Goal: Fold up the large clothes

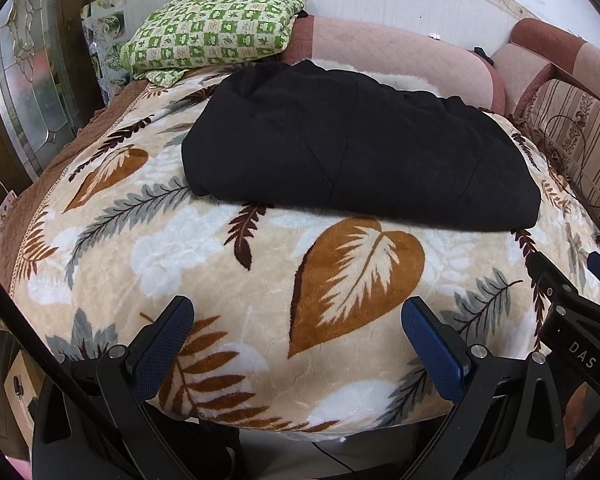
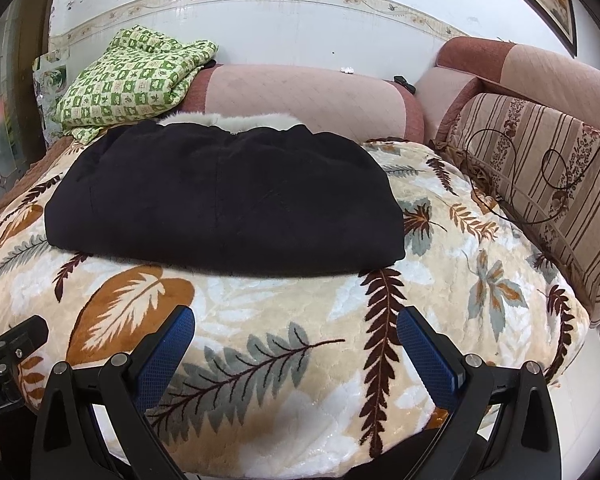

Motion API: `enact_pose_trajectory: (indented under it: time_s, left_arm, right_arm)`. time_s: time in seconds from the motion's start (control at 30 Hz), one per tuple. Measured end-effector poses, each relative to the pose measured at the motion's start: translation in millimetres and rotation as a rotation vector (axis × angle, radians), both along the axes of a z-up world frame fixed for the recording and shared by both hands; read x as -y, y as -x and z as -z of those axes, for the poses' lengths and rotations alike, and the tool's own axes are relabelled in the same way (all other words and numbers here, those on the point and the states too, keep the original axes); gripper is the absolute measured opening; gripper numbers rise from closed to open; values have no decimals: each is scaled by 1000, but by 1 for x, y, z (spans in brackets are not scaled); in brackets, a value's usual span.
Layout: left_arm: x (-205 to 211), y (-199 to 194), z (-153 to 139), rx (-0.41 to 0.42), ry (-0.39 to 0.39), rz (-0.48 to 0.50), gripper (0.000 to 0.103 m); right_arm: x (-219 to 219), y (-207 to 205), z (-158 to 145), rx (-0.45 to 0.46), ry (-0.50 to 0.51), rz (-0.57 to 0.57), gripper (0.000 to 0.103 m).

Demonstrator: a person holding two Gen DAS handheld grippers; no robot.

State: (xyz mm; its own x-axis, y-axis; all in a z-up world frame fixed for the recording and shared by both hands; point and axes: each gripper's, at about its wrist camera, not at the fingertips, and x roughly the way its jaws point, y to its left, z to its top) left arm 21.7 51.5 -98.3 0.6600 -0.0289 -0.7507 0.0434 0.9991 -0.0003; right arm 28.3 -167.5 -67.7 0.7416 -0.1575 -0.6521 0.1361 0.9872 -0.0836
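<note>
A black garment (image 1: 352,148) lies folded into a thick rectangle on the leaf-patterned blanket (image 1: 204,264). It also shows in the right wrist view (image 2: 220,200), with a strip of white fur (image 2: 228,120) at its far edge. My left gripper (image 1: 298,312) is open and empty, held over the blanket's near edge, well short of the garment. My right gripper (image 2: 296,322) is open and empty too, at the near edge of the blanket (image 2: 276,320). The right gripper's body (image 1: 572,312) shows at the right of the left wrist view.
A green checked quilt (image 1: 212,28) is piled at the back left. A pink sofa backrest (image 2: 300,96) runs behind the garment. A striped cushion (image 2: 548,184) with a thin black cable lies to the right. A glass door (image 1: 28,92) stands to the left.
</note>
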Motion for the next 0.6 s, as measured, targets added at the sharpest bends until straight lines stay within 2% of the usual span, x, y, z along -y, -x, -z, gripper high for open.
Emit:
enact_pose_trajectory:
  time_s: [0.4,0.6]
  left_arm:
    - [14,-2,6,-23,-8,44,103]
    - [16,-6,2,-9,-13,45,103]
  right_arm:
    - [21,-4,4,-9,-10,56,102]
    - [23,-5,4,-14,-15,57,102]
